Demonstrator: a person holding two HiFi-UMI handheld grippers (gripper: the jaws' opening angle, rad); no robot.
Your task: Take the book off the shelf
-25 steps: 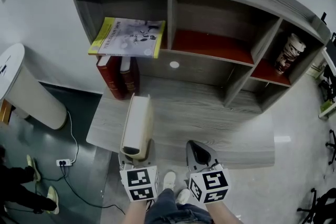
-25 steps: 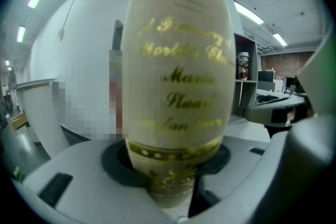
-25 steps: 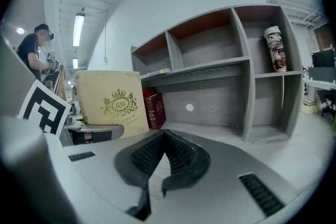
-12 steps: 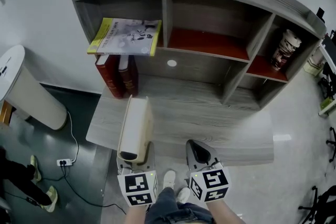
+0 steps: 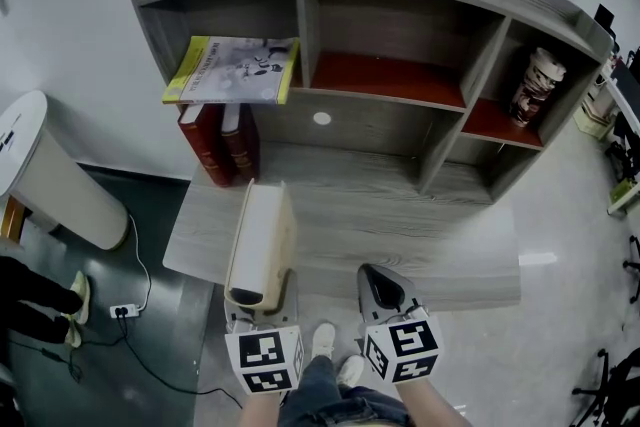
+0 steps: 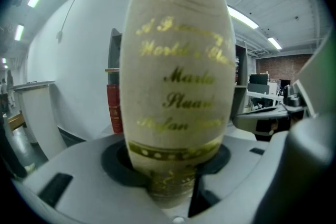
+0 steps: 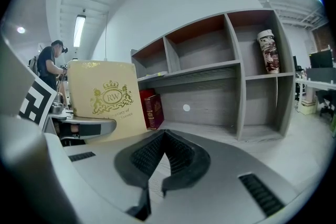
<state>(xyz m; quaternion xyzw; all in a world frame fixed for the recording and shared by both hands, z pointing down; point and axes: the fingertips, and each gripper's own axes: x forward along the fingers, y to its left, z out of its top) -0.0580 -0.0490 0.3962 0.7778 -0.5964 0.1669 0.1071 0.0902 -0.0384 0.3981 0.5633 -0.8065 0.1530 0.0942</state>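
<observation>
A thick cream book [image 5: 262,237] with gold lettering on its spine [image 6: 176,76] is off the shelf, held upright over the desk's front left. My left gripper [image 5: 256,299] is shut on its near end, and the spine fills the left gripper view between the jaws [image 6: 173,186]. To its right, my right gripper [image 5: 378,283] hangs at the desk's front edge, shut with nothing in it [image 7: 161,139]. The right gripper view shows the book's crested cover [image 7: 105,99] at the left.
The grey shelf unit [image 5: 400,5] stands on the desk [image 5: 400,225]. Two red books [image 5: 220,140] stand in its lower left bay under a yellow-edged magazine [image 5: 230,70]. A patterned canister [image 5: 530,85] sits at the right. A white round table [image 5: 40,165] stands left.
My left gripper has drawn back a little toward me with the book. The right gripper has stayed put. A person at the far left has moved.
</observation>
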